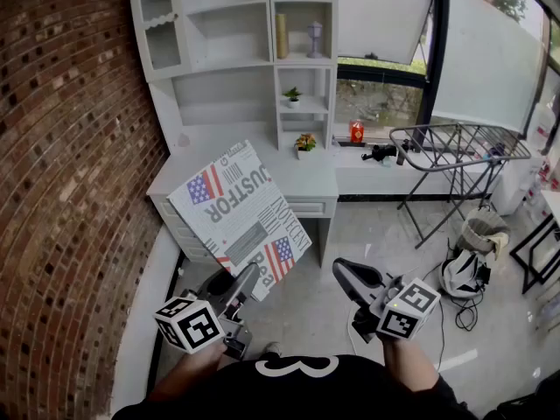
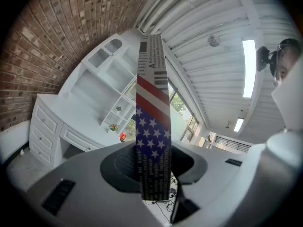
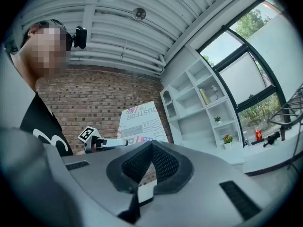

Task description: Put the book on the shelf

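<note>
As the left tool [image 1: 243, 285] was clamped on its lower corner, the book [image 1: 238, 206] hung in air before the shelf [image 1: 229, 33]; the right tool [image 1: 352, 276] was closed, empty. The book seemed thin, stiff and light, likely to swing.

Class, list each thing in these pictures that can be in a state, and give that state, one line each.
book: tilted, held in the air, not yet on the shelf
left gripper: jaws shut on the book's lower edge
right gripper: jaws shut, empty
shelf: open-fronted
drawers: closed
drying rack: unfolded
</note>
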`<act>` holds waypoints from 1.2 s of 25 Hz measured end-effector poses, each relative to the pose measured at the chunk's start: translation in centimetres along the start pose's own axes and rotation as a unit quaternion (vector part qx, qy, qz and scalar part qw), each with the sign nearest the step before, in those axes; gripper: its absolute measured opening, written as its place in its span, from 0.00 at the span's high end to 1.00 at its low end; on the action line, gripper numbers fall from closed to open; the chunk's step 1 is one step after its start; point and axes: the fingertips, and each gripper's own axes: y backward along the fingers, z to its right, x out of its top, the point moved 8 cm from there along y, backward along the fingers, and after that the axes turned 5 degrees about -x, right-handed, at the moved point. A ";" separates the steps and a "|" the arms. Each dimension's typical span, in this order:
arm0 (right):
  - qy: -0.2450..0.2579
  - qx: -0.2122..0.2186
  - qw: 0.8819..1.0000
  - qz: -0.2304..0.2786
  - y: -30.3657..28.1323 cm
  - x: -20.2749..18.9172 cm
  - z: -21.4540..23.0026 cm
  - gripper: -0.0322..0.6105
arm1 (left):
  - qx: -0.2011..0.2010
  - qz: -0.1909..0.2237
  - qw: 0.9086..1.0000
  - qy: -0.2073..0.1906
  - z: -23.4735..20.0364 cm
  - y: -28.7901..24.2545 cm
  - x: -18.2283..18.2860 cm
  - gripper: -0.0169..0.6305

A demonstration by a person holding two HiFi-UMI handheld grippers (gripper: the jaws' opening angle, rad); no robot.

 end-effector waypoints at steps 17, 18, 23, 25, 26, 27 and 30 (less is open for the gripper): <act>-0.001 -0.015 1.000 0.009 1.3 -0.9 1.6 0.93 | -0.007 -0.015 1.000 -0.009 0.5 -2.7 -0.6 0.74; -0.003 -0.016 1.000 0.008 1.1 -0.9 1.9 0.93 | -0.007 -0.016 1.000 -0.010 0.4 -2.9 -0.6 0.74; -0.022 -0.005 1.000 0.012 -0.2 -1.4 3.2 0.93 | -0.007 -0.021 1.000 -0.005 -1.1 -4.0 -0.6 0.74; -0.027 -0.001 1.000 0.014 -0.9 -1.4 3.8 0.93 | -0.007 -0.019 1.000 -0.005 -1.9 -4.5 -0.3 0.74; -0.026 0.000 1.000 0.013 -1.4 -1.3 4.1 0.93 | -0.007 -0.018 1.000 -0.005 -2.3 -4.8 0.0 0.74; -0.024 0.000 1.000 0.012 -2.0 -1.3 4.4 0.93 | -0.007 -0.017 1.000 -0.004 -2.7 -5.1 0.2 0.74; -0.026 0.005 1.000 0.010 -3.9 -1.2 5.6 0.93 | -0.007 -0.015 1.000 -0.001 -4.5 -6.0 0.8 0.74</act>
